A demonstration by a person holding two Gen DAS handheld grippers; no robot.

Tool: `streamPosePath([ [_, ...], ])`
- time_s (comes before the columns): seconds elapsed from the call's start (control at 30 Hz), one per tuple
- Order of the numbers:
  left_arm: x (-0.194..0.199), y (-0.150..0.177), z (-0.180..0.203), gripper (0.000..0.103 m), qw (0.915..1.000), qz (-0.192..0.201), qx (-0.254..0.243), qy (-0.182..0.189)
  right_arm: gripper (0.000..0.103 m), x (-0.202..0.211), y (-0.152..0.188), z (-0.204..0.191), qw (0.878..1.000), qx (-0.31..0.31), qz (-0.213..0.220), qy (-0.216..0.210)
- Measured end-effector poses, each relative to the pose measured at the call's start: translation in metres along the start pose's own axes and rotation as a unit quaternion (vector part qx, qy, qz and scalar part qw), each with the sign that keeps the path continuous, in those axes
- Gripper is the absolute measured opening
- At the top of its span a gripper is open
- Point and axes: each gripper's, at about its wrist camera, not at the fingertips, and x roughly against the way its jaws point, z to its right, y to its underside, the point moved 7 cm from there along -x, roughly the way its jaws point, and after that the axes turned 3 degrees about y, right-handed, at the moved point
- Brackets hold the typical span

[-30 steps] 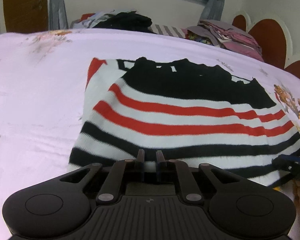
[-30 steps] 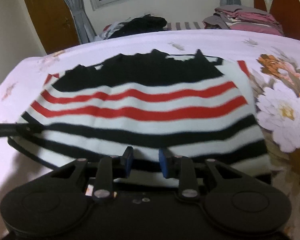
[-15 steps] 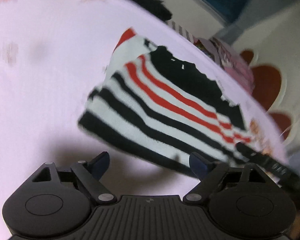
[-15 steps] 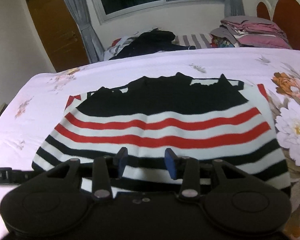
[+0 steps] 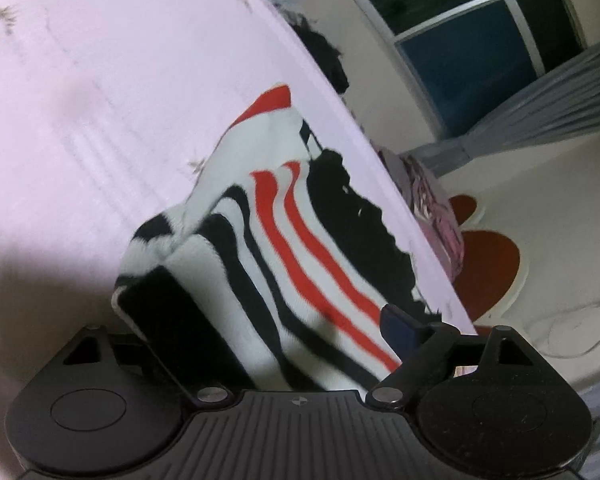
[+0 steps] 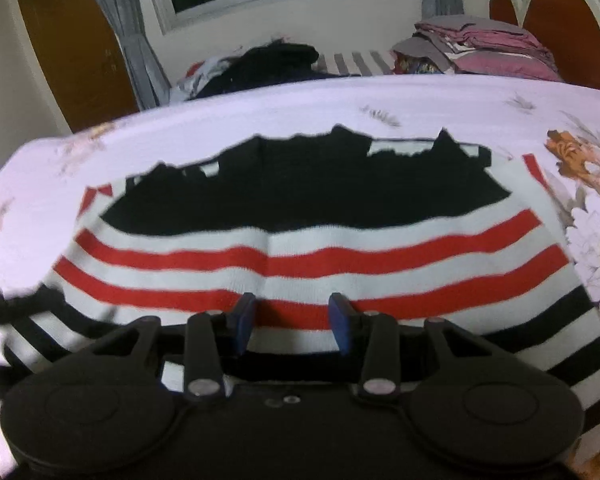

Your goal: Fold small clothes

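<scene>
1. The striped sweater [image 6: 284, 240] lies folded on the pale pink floral bedsheet [image 6: 420, 108], black band at the far edge, then red and white stripes, then black and white stripes nearest the grippers.
2. The left gripper [image 5: 260, 344] has just been opening; its jaws now stand wide apart. Its view is rolled steeply to one side. The sweater's near corner lies between the jaws, over the one on the left of the picture, which is mostly hidden by cloth. The blue pad [image 5: 398, 326] on the other finger stands clear of the fabric. Nothing is clamped.
3. The right gripper [image 6: 292, 322] has its jaws partly apart, having opened somewhat a moment ago. It hovers over the sweater's near half, the blue pads framing a red stripe. The pads do not press on the cloth.
4. At the lower left of the right wrist view a blurred dark shape crosses the sweater's corner; I cannot tell what it is.
5. Beyond the bed: a heap of dark clothes [image 6: 268, 64], a stack of folded pink and grey laundry [image 6: 484, 44], a window with grey curtains [image 6: 140, 40], a brown door [image 6: 72, 48].
</scene>
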Motion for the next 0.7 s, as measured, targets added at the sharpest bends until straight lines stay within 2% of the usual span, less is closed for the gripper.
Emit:
streamPosePath([
  [0.07,-0.003,-0.004,0.000,0.071,0.9999,0.011,-0.004,-0.006,0.040,-0.001,0.001,-0.003,1.000,0.014,0.002,0.007],
  [0.1,-0.005,-0.005,-0.002,0.055,0.9998,0.014,-0.004,-0.011,0.040,-0.001,0.001,-0.004,1.000,0.016,0.001,0.010],
  [0.13,-0.005,-0.006,-0.006,0.046,0.9998,0.016,0.002,-0.014,0.040,-0.001,0.001,-0.004,1.000,0.018,-0.001,0.011],
  [0.17,-0.005,-0.007,-0.012,0.031,0.9996,0.018,0.011,-0.020,0.040,-0.002,0.002,-0.004,1.000,0.022,0.002,0.009],
  [0.2,-0.005,-0.008,-0.016,0.025,0.9993,0.021,0.021,-0.024,0.040,-0.003,0.004,-0.004,1.000,0.028,0.009,0.009],
  [0.27,-0.006,-0.009,-0.015,0.023,0.9992,0.023,0.024,-0.025,0.040,-0.003,0.005,-0.006,0.999,0.037,0.016,0.014],
  [0.33,-0.007,-0.008,-0.005,0.018,0.9990,0.030,0.000,-0.032,0.041,-0.002,0.003,-0.005,0.999,0.032,0.015,0.011],
  [0.47,0.001,-0.010,0.017,0.016,0.9970,0.055,-0.040,-0.037,0.042,0.000,0.000,-0.001,0.999,0.027,0.011,-0.013],
  [0.53,0.005,-0.010,0.034,0.016,0.9950,0.067,-0.063,-0.038,0.047,0.004,-0.003,0.003,0.999,0.016,0.010,-0.036],
  [0.7,0.007,-0.010,0.097,0.016,0.9842,0.077,-0.156,-0.033,0.049,0.020,-0.012,0.028,0.997,-0.029,0.012,-0.077],
])
